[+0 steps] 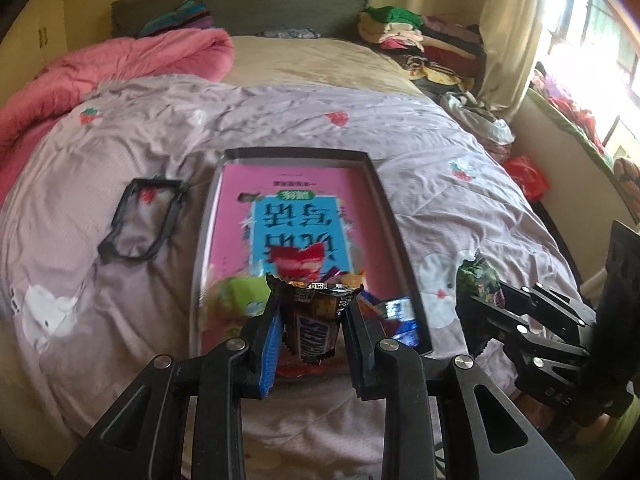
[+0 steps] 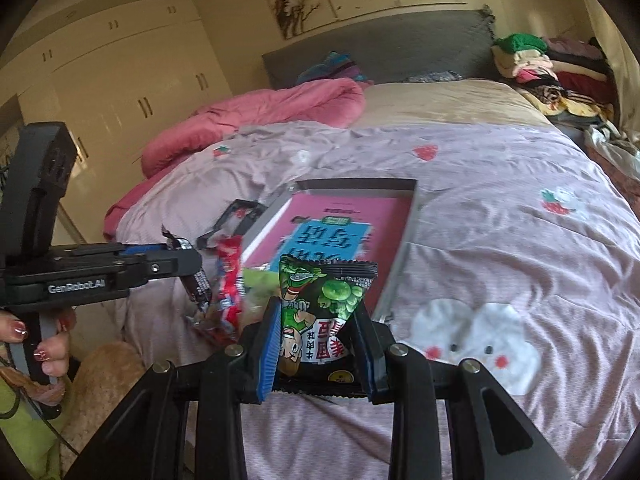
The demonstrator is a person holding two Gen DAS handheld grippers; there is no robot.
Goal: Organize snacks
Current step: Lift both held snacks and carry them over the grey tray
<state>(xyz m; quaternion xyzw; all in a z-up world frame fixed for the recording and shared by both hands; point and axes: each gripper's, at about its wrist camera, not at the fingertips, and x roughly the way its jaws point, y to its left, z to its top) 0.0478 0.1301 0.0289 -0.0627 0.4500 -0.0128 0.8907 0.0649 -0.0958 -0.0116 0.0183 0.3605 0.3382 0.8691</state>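
Observation:
My left gripper (image 1: 314, 320) is shut on a brown chocolate bar (image 1: 314, 326), held just above the near end of a grey tray (image 1: 376, 184) with a pink and blue book cover lying in it. Several snack packets (image 1: 236, 292) lie at the tray's near end. My right gripper (image 2: 320, 336) is shut on a green and black snack bag (image 2: 320, 308). In the left wrist view that green snack bag (image 1: 478, 280) and the right gripper (image 1: 480, 308) hang to the right of the tray. In the right wrist view the left gripper (image 2: 192, 268) with the chocolate bar (image 2: 200, 288) sits left of the tray (image 2: 400, 268).
The tray rests on a bed with a lilac quilt (image 1: 280, 120) printed with strawberries and rabbits. A black frame (image 1: 140, 220) lies left of the tray. A pink duvet (image 1: 120, 64) and piled clothes (image 1: 420, 44) sit further back. A hand (image 2: 48, 344) grips the left tool.

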